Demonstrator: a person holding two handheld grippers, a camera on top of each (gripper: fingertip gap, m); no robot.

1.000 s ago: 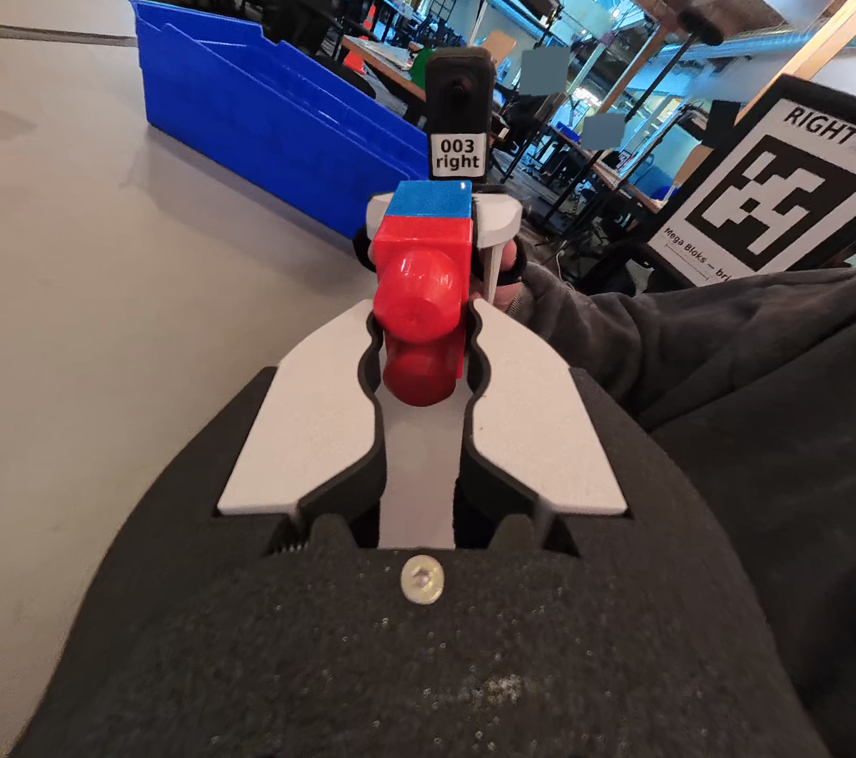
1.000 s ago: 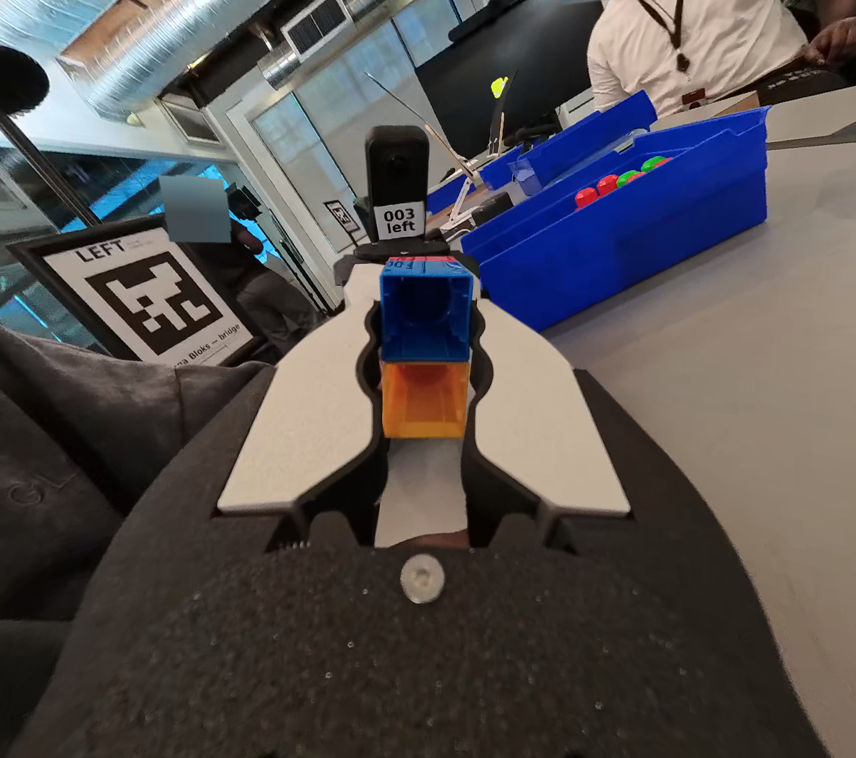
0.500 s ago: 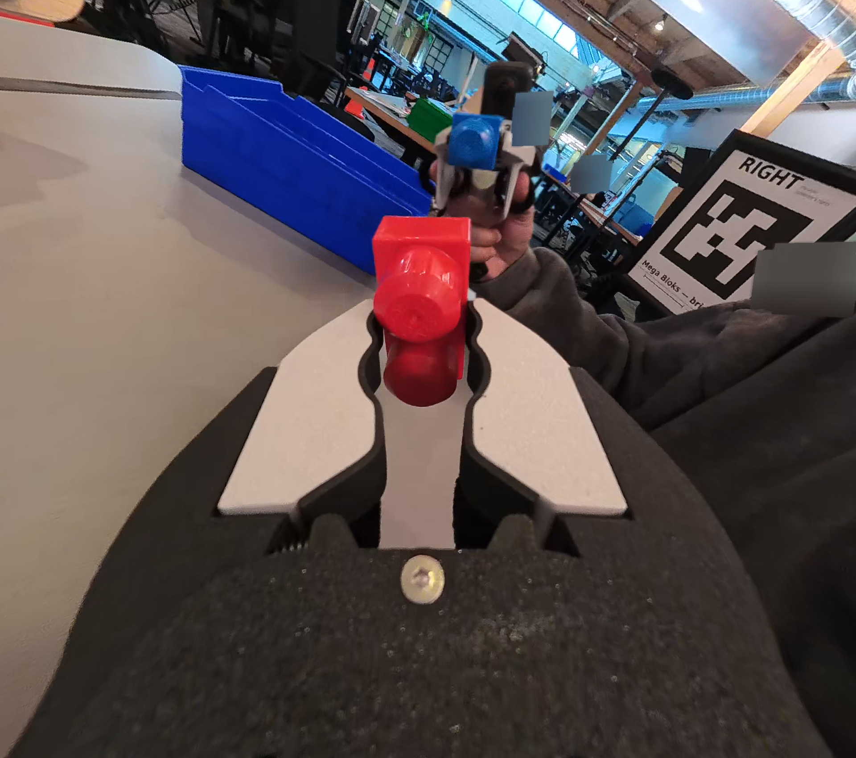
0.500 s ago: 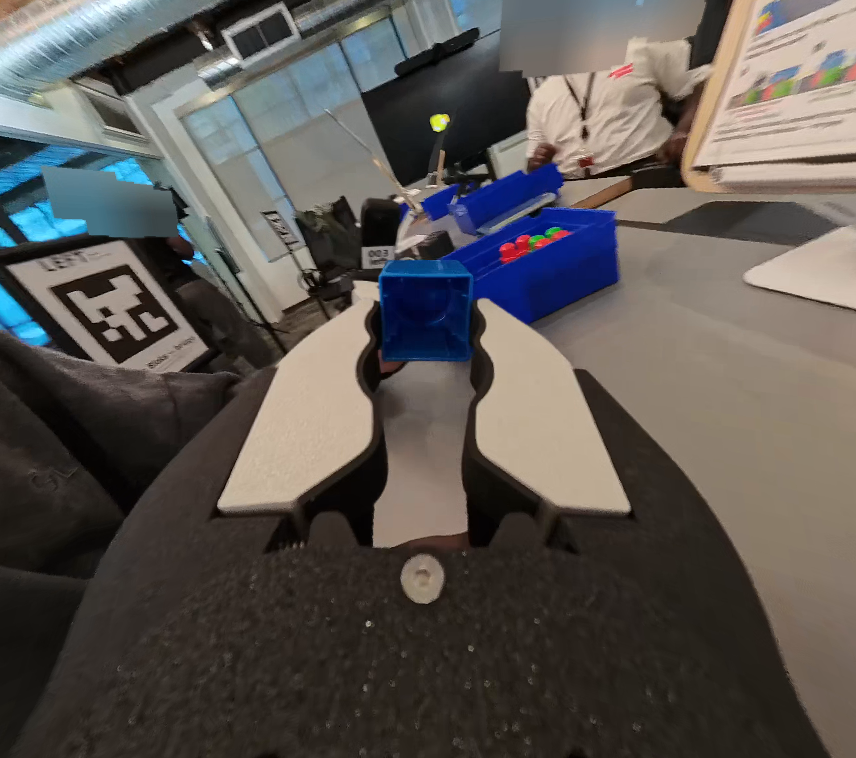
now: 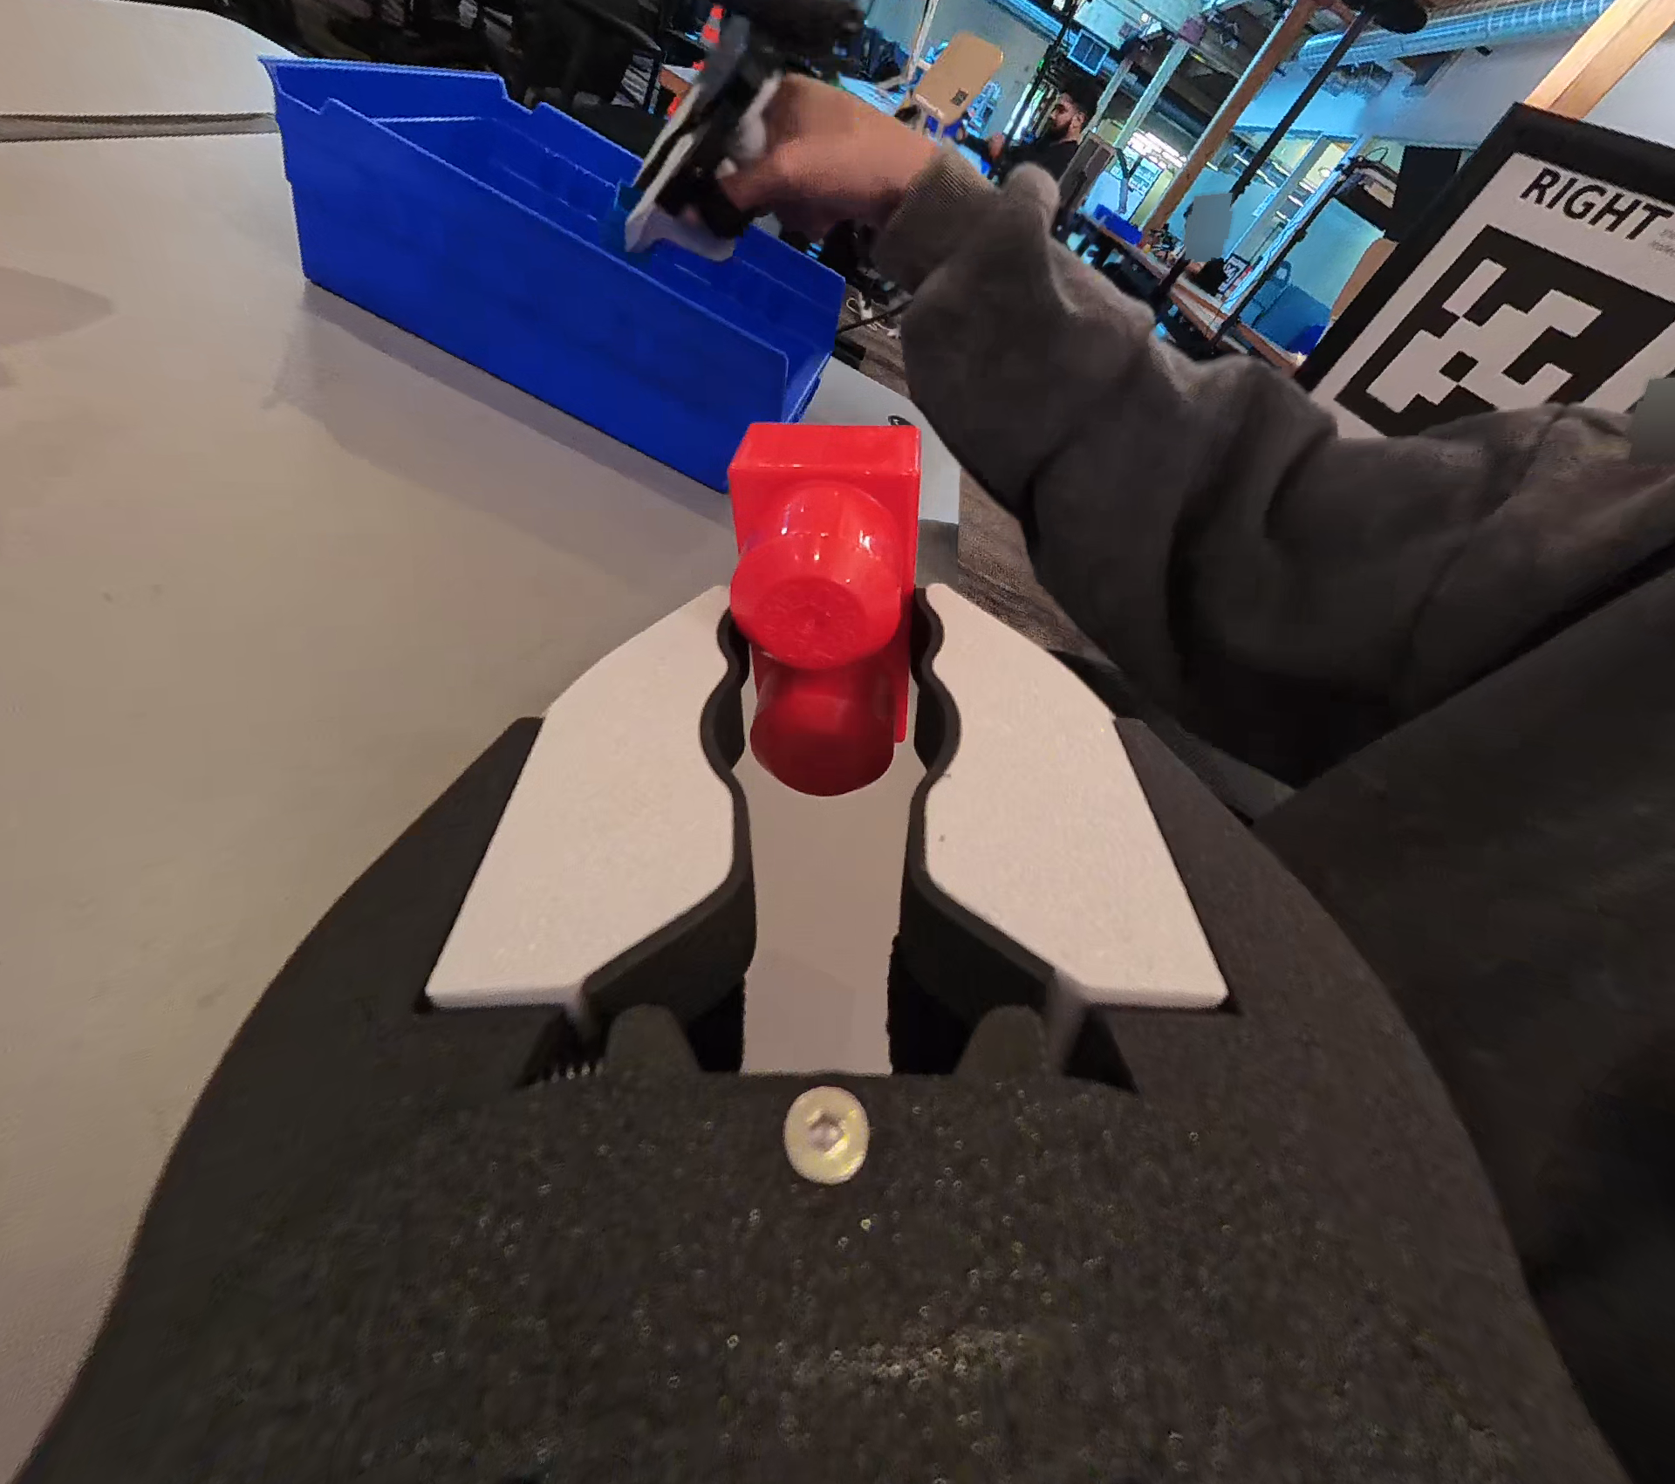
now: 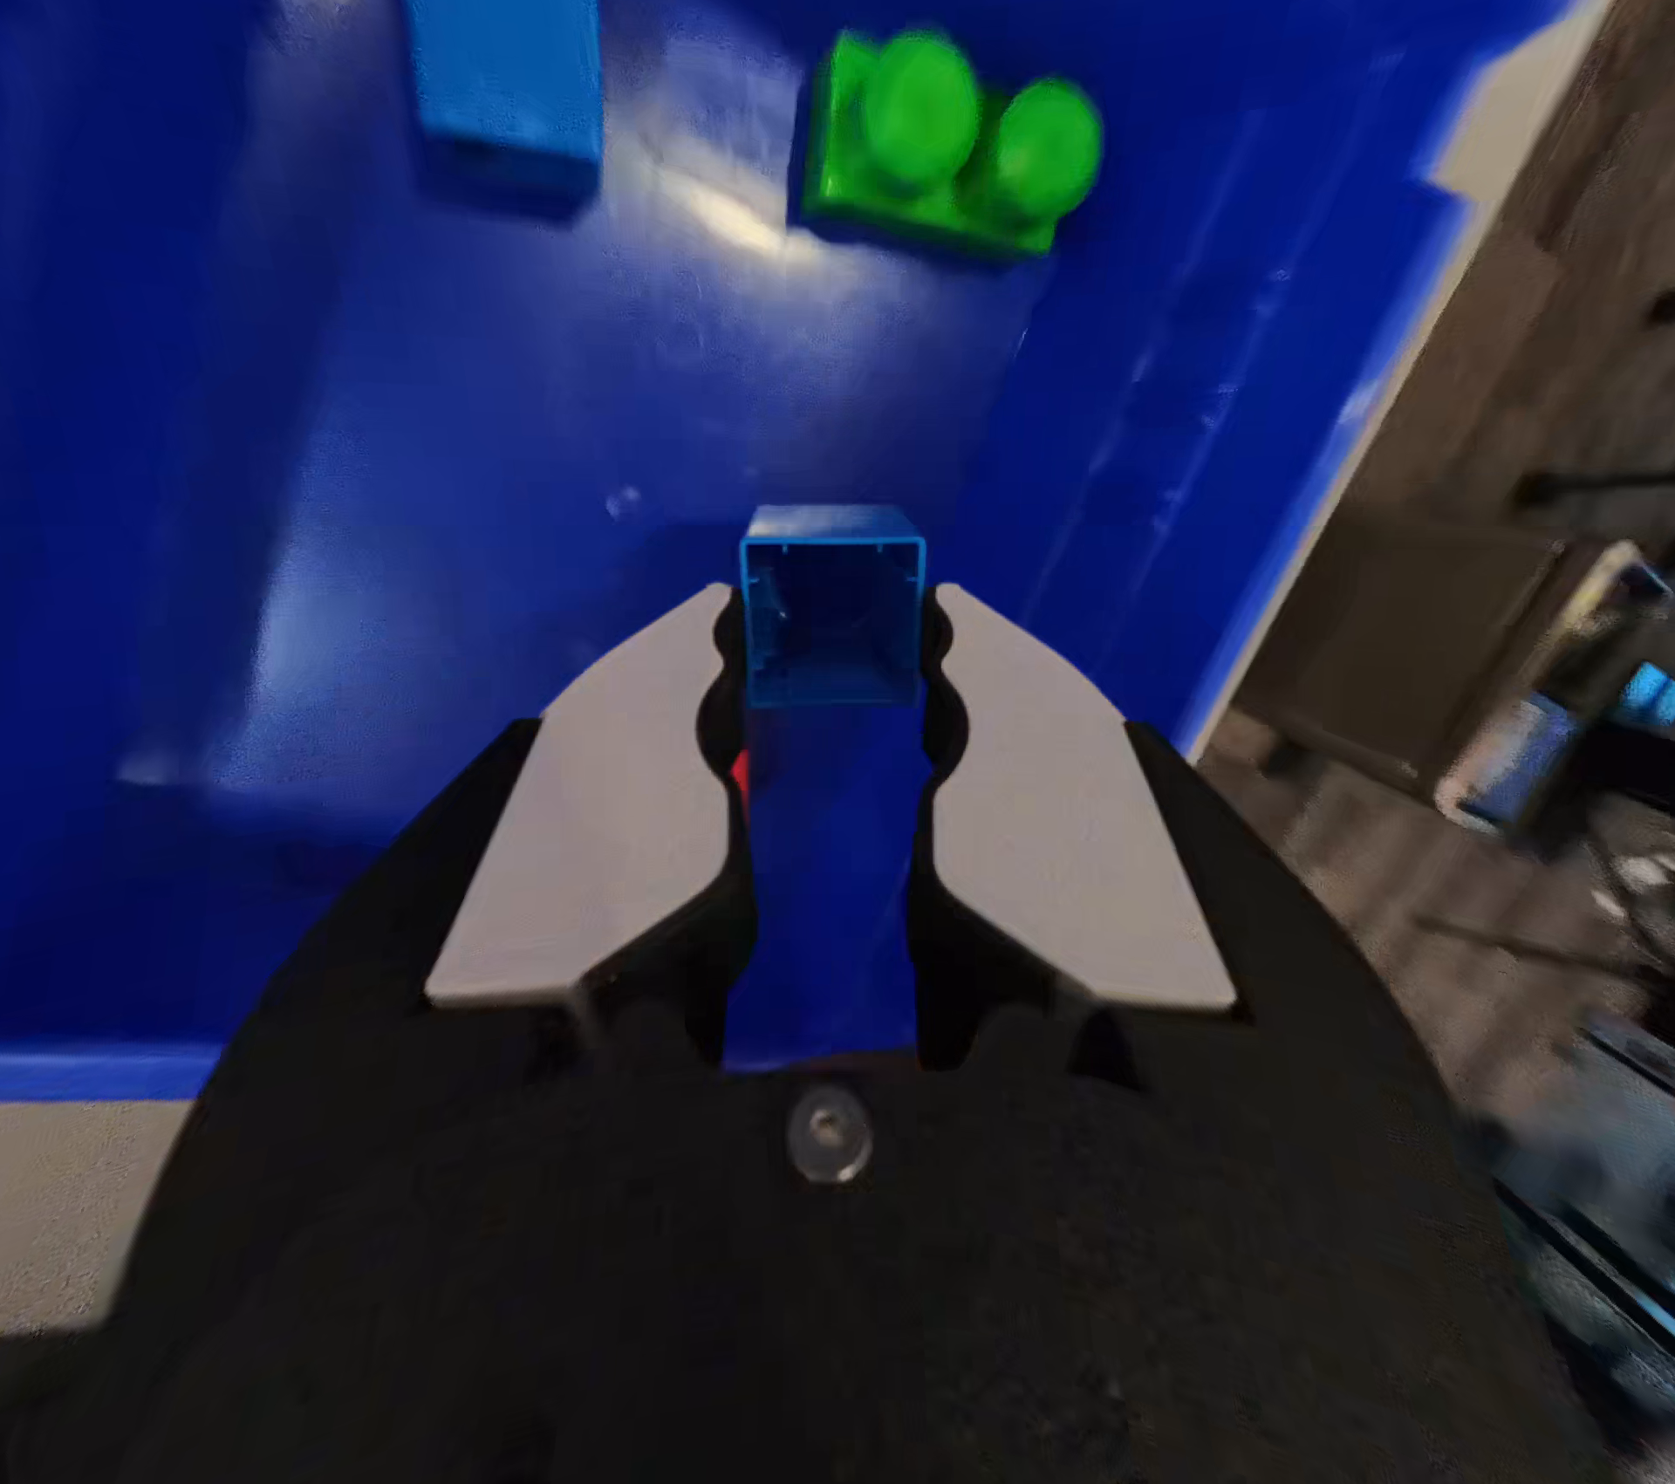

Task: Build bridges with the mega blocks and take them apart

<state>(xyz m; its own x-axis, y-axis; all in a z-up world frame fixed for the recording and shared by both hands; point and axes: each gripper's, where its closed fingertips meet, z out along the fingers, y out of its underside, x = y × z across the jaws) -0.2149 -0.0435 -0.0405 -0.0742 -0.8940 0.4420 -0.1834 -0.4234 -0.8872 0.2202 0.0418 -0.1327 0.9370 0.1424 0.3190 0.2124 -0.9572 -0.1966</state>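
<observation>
My left gripper (image 5: pixel 823 629) is shut on a red block (image 5: pixel 823 607) with two studs facing me, held above the grey table's near edge. My right gripper (image 6: pixel 832 629) is shut on a small blue block (image 6: pixel 832 607), hollow side towards the camera, and hangs over the inside of the blue bin (image 6: pixel 1133 398). In the left wrist view the right gripper (image 5: pixel 680 208) shows tilted down into the blue bin (image 5: pixel 508 280), held by a hand in a grey sleeve. A green two-stud block (image 6: pixel 943 149) and a blue block (image 6: pixel 503 26) lie on the bin floor.
The grey table (image 5: pixel 227 534) stretches left of the bin. A framed black-and-white marker sign (image 5: pixel 1523 298) stands at the right. The person's grey sleeve (image 5: pixel 1224 480) crosses the right side. Desks and chairs fill the room behind. My hands' fingertips stand some 45 centimeters from each other.
The two blocks have come apart. My right gripper has swung away with the blue block and now points down into the blue bin. My left gripper keeps the red block near the table edge.
</observation>
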